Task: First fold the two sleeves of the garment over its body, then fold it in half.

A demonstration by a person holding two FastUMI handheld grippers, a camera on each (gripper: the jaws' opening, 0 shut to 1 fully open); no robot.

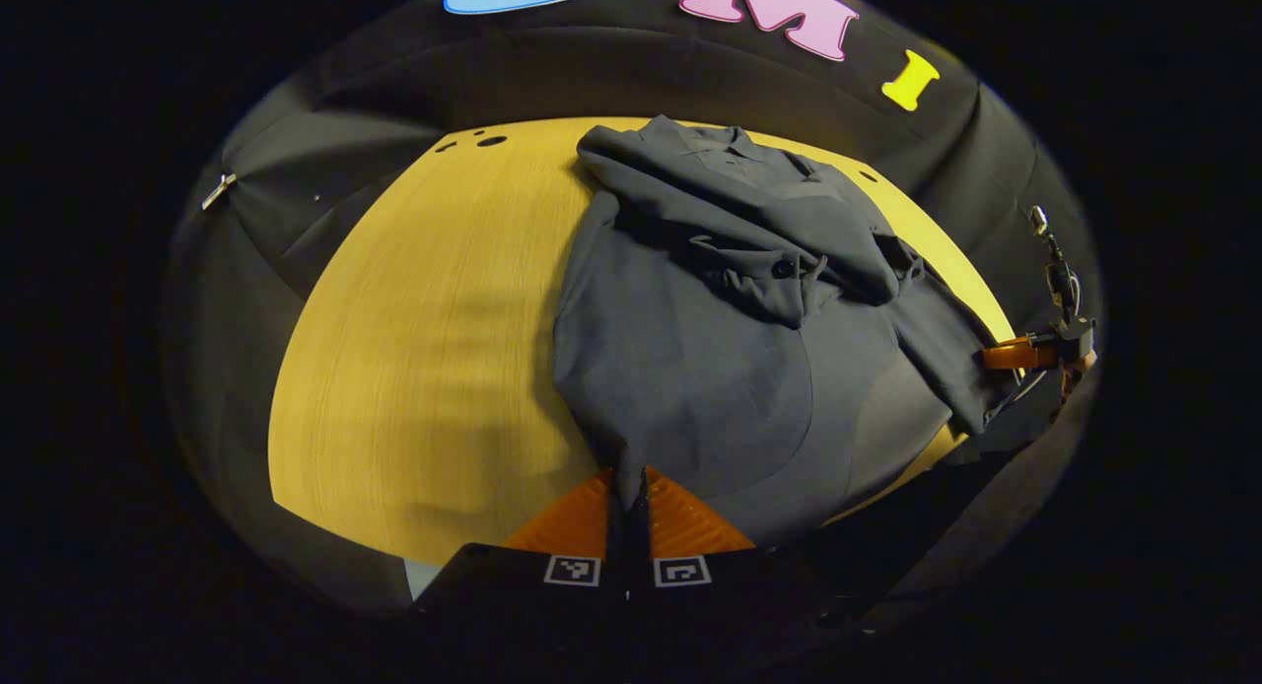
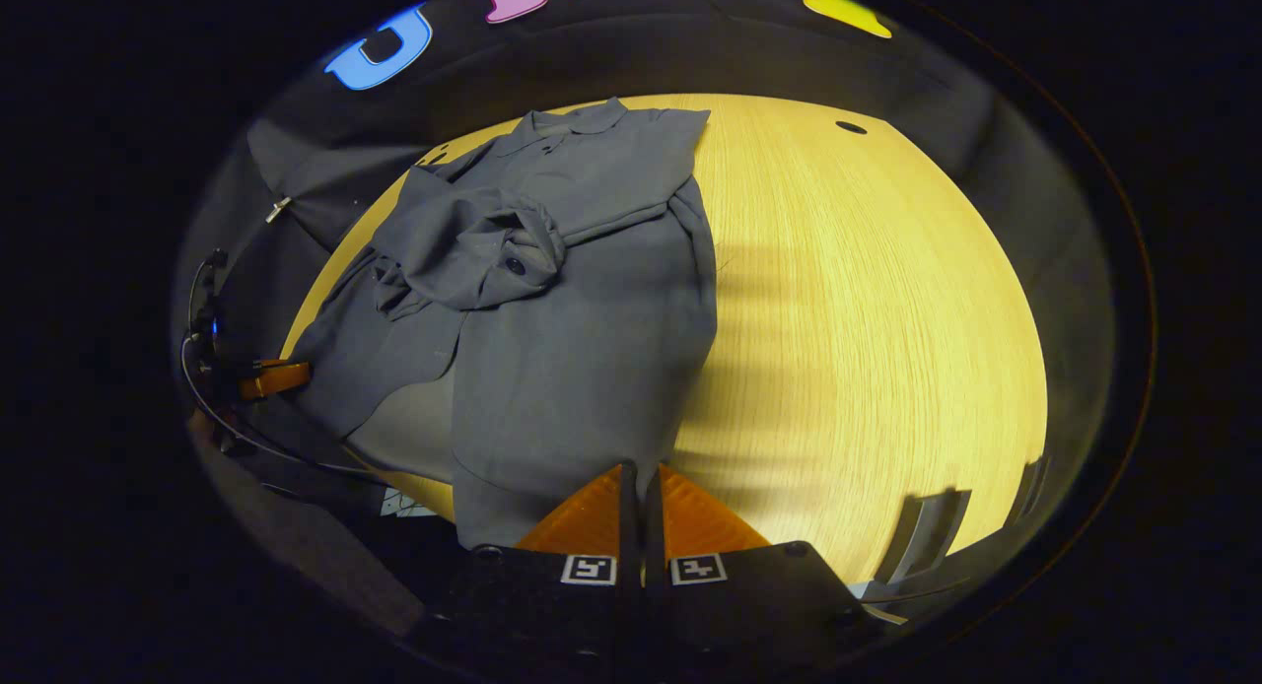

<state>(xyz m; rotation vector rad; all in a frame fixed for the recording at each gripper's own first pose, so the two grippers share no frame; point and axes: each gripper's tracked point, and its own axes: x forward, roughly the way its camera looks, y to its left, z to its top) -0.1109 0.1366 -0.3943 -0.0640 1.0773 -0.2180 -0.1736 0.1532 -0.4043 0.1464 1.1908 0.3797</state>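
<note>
Both hand-held grippers, left (image 1: 631,507) and right (image 2: 641,497), are pinched on the garment's (image 1: 710,369) near hem corners (sleeves already crossed over the body). It lies on the yellow surface (image 1: 414,349), long axis running away toward the collar (image 2: 572,122).

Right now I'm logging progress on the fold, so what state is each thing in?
shirt: lying on the table, both sleeves folded over its body, not yet folded in half.
left gripper: shut on the shirt's hem at one bottom corner.
right gripper: shut on the shirt's hem at the other bottom corner.
table: bare wood beside the shirt.
</note>
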